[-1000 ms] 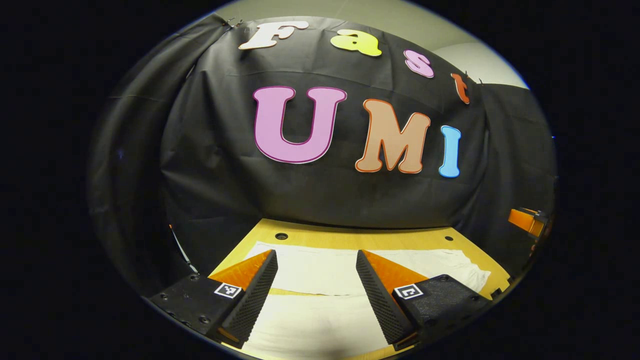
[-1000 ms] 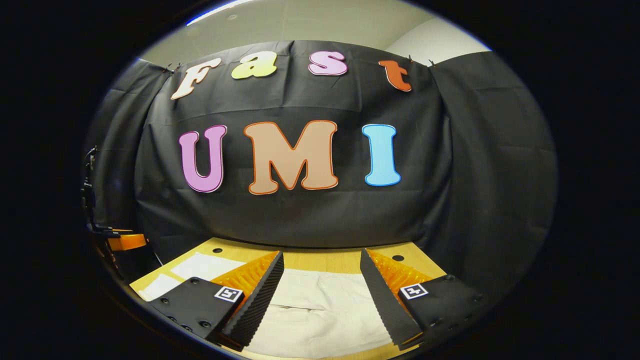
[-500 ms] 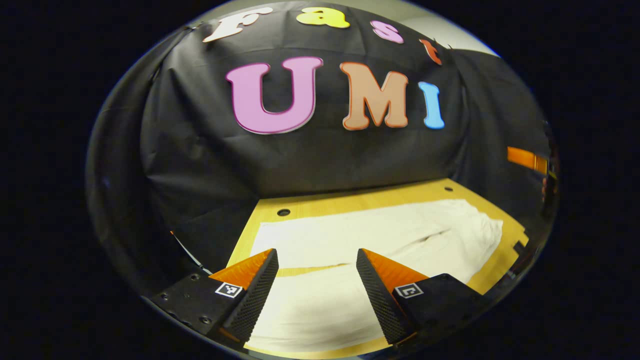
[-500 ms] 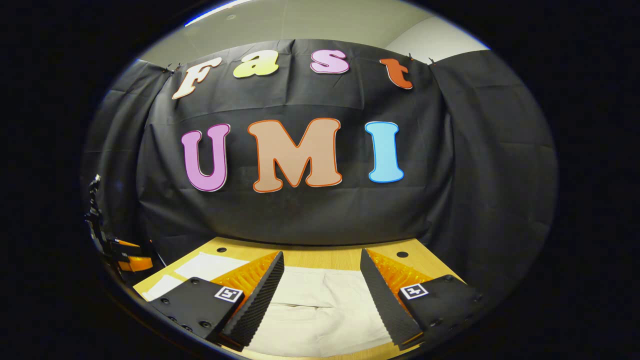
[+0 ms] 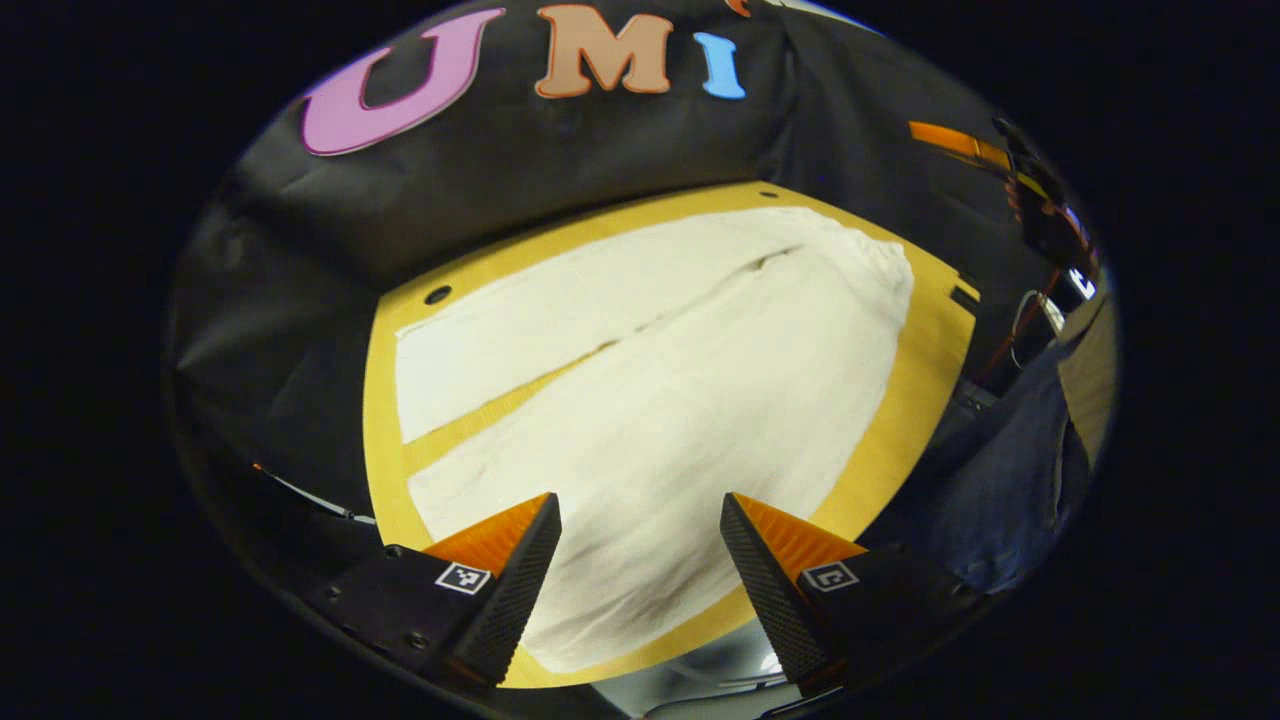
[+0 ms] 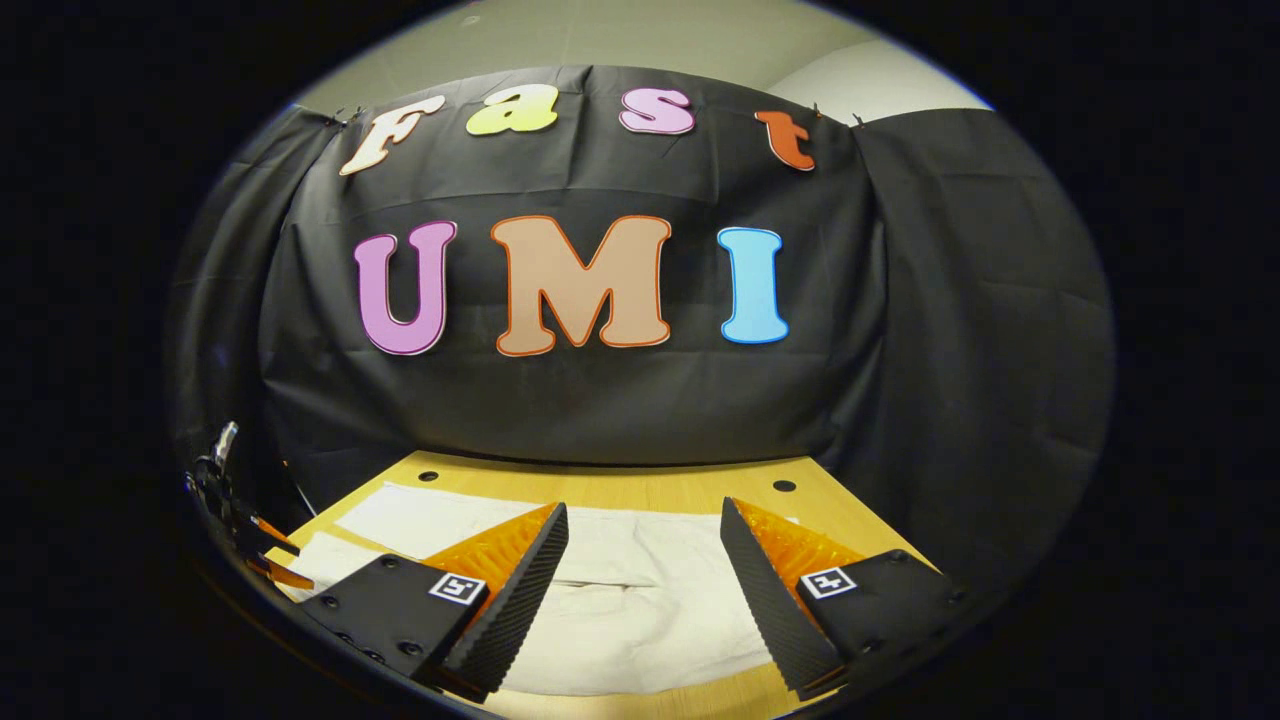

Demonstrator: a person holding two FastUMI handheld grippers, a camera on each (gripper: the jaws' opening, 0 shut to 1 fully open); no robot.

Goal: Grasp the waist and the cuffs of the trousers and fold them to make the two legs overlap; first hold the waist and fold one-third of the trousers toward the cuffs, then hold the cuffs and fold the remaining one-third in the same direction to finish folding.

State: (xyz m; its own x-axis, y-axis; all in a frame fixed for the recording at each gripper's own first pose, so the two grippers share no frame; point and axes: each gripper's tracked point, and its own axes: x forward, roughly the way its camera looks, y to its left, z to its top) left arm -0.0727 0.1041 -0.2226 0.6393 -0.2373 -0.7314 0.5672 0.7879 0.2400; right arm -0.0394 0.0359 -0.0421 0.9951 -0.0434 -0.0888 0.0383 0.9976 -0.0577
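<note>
Trousers [image 5: 660, 400] flat on wooden table [image 5: 900, 400]

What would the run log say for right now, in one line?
trousers: flat, unfolded, legs apart | table: wooden | left tongs: open above a leg | right tongs: open

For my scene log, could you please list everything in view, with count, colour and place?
trousers: one, cream, spread flat on the table, legs apart
table: one, light wood, under the trousers
holes: several, dark, along the table's far edge
wall: one, black cloth, behind the table
left gripper: one, open, above the near trouser leg
right gripper: one, open, above the trousers
</note>
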